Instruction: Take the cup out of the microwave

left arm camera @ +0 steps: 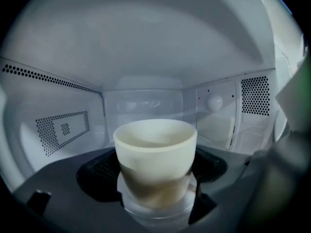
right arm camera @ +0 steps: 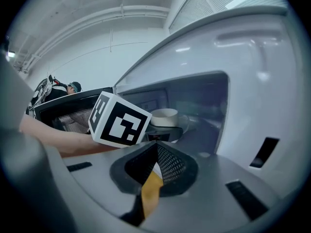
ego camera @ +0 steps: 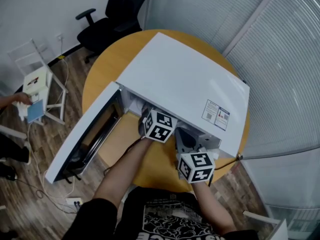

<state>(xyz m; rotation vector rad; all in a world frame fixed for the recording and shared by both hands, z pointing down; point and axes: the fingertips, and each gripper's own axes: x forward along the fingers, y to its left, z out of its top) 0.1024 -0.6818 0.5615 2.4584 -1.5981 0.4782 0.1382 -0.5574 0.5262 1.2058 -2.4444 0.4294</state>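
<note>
A white microwave point(ego camera: 185, 84) stands on a round wooden table point(ego camera: 100, 74), its door point(ego camera: 80, 134) swung open to the left. Inside, a cream cup point(left arm camera: 155, 154) stands upright on the glass turntable point(left arm camera: 155, 212). My left gripper point(left arm camera: 154, 181) reaches into the cavity, its dark pads point(left arm camera: 95, 174) pressed against both sides of the cup. Its marker cube point(ego camera: 159, 125) shows at the opening. My right gripper point(right arm camera: 155, 147) is outside, by the microwave's front right, shut on nothing. From there I see the cup point(right arm camera: 165, 116) beyond the left gripper's cube point(right arm camera: 119, 120).
The open door juts past the table's left edge. A black office chair point(ego camera: 107, 21) stands behind the table, and a white rack point(ego camera: 42, 84) stands at the left with a person's hand point(ego camera: 12, 100) at it. Cables and a power strip point(ego camera: 74, 201) lie on the floor.
</note>
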